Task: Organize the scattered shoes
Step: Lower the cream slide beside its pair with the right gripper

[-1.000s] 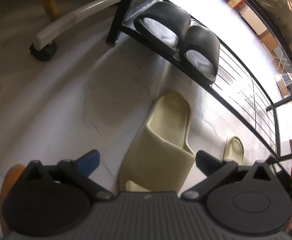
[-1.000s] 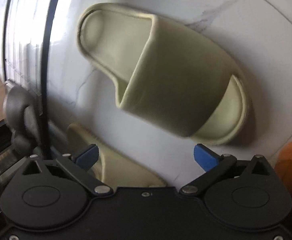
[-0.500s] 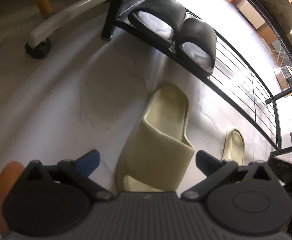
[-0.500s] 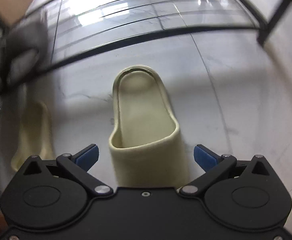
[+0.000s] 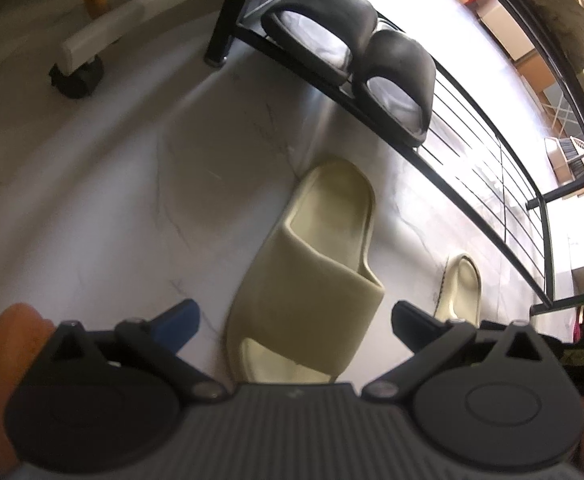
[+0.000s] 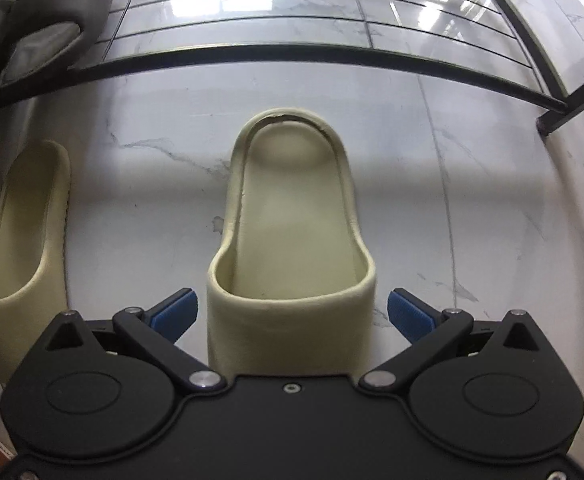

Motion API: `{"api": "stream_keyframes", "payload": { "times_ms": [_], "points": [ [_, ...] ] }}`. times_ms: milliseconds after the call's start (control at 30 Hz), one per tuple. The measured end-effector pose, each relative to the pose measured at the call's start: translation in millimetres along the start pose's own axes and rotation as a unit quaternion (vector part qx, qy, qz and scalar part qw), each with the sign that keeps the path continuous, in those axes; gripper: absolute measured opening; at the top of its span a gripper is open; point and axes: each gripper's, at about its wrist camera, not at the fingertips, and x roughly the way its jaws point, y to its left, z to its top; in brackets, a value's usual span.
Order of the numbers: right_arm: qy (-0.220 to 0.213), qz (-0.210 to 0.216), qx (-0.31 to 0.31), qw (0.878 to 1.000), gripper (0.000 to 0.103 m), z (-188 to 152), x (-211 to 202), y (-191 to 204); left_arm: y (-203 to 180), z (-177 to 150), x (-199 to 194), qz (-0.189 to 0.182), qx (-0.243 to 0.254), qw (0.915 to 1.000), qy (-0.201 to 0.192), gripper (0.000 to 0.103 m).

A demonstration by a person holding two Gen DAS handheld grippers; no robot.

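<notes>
Straddling a cream slide, the right gripper [image 6: 290, 312] stands spread wide, its blue pads [image 6: 173, 312] clear of the strap of the right-hand cream slipper [image 6: 292, 240], which lies flat on the white marble floor [image 6: 472, 200] with its heel toward the rack. The left gripper [image 5: 294, 318] is likewise released, jaws apart on either side of the left-hand cream slipper [image 5: 312, 272], touching nothing. Only the right wrist view shows this second slipper as a neighbour just beside the first, at the frame's left edge. Only the left wrist view takes in an orange object [image 5: 1, 364] at its lower left, a white chair leg with its black caster [image 5: 76, 76] and, beyond the slippers, the pair of black slides [image 5: 356, 56] sitting side by side on the low shelf of the black metal shoe rack [image 5: 472, 184]. The right wrist view catches those dark slides merely as a grey blur in its upper left corner.
</notes>
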Motion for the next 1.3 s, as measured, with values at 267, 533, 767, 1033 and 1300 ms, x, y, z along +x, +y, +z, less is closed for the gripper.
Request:
{"api": "stream_keyframes", "payload": {
  "times_ms": [267, 533, 767, 1033, 1300],
  "points": [
    [0.016, -0.032, -0.045, 0.998, 0.103, -5.4, 17.5, 14.0, 1.3, 1.8, 2.1, 0.004, -0.002, 1.0, 0.003, 0.102],
    [-0.003, 0.002, -0.037, 0.999, 0.098, -11.6, 11.4, 14.0, 1.5, 1.8, 3.2, 0.01, -0.005, 0.9999, 0.006, 0.102],
    [-0.009, 0.062, -0.062, 0.996, 0.098, -18.5, -0.8, 28.5, 2.6, 1.8, 3.7, 0.012, -0.007, 0.9999, 0.006, 0.102],
    [-0.024, 0.097, -0.071, 0.992, 0.098, -22.2, -5.7, 53.9, 1.9, 0.9, 5.6, 0.018, 0.001, 0.9998, 0.009, 0.102],
    [-0.025, 0.132, -0.077, 0.988, 0.098, -28.1, -11.8, 70.4, 0.0, 0.6, 6.7, 0.023, 0.007, 0.9997, 0.011, 0.102]
  ]
}}
